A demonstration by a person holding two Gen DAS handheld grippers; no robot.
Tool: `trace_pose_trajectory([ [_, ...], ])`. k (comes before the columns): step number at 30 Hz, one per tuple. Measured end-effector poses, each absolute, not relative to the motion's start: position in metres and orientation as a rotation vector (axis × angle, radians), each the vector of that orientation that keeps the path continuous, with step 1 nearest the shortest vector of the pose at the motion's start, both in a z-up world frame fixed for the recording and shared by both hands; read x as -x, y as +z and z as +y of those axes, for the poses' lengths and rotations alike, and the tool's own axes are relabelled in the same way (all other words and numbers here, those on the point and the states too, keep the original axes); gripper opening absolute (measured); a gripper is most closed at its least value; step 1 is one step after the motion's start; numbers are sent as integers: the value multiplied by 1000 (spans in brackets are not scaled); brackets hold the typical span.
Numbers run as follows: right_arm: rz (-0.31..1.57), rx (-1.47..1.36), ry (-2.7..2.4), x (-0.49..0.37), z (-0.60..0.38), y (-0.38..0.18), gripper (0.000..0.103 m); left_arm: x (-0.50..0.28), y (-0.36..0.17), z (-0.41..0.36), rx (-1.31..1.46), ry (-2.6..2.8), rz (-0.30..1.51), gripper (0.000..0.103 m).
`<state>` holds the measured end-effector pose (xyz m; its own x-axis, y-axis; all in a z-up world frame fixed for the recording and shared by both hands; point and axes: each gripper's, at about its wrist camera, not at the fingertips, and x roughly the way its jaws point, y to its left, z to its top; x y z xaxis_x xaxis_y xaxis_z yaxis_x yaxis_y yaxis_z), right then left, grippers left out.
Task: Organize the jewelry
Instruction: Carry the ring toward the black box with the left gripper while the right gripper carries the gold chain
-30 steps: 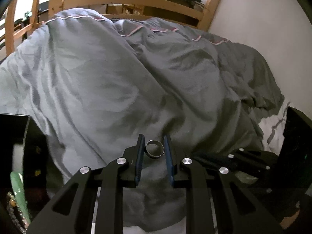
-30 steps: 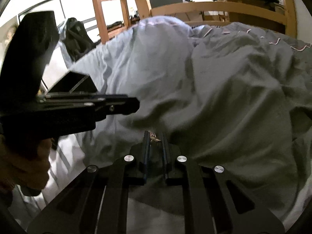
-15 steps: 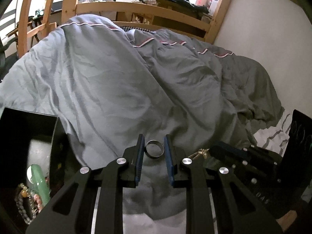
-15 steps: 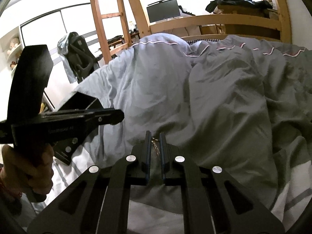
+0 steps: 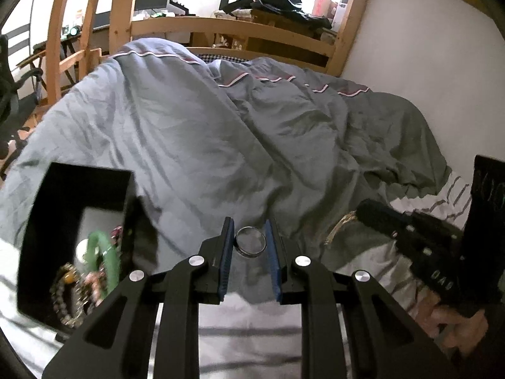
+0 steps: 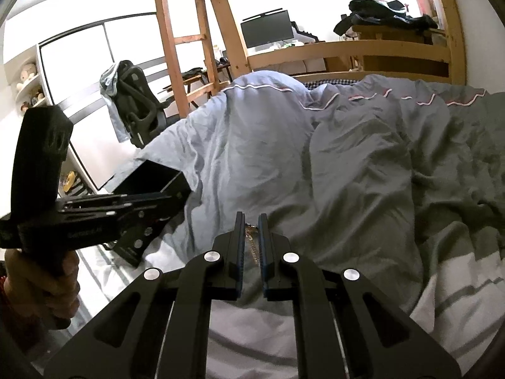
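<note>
So a silver ring (image 5: 251, 245) is pinched between the blue pads of the left gripper (image 5: 250, 242), clamped on both sides and held up off the grey duvet (image 5: 195, 145). Over on the right, a thin gold chain (image 6: 251, 240) is caught in the right gripper (image 6: 251, 237), whose jaws are almost together with just the chain squeezed in the narrow gap. In the left wrist view a bit of that chain can be seen dangling at the tip of the right gripper, which is gripped by a hand (image 5: 454, 325) at the lower right.

The black jewelry box (image 5: 72, 221) is sat open on the bed to the left of the ring, and it's already loaded: a green bangle (image 5: 104, 259) and some beaded bracelets (image 5: 68, 297) are piled inside. A striped white sheet (image 6: 457, 290) is exposed beside the duvet. The wooden bed frame (image 5: 233, 31) and a monitor (image 6: 266, 28) are visible further back.
</note>
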<state>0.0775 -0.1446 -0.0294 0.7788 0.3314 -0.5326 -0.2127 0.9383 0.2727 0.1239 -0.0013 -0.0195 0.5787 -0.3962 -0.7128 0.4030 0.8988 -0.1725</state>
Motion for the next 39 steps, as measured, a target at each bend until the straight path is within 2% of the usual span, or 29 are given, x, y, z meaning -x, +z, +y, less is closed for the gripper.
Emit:
trace_pose_trajectory([
  [18, 592, -154, 336, -56, -102, 2, 9, -86, 16, 36, -35, -379, 745, 20],
  [39, 591, -76, 424, -73, -33, 23, 9, -88, 32, 93, 12, -297, 733, 20],
])
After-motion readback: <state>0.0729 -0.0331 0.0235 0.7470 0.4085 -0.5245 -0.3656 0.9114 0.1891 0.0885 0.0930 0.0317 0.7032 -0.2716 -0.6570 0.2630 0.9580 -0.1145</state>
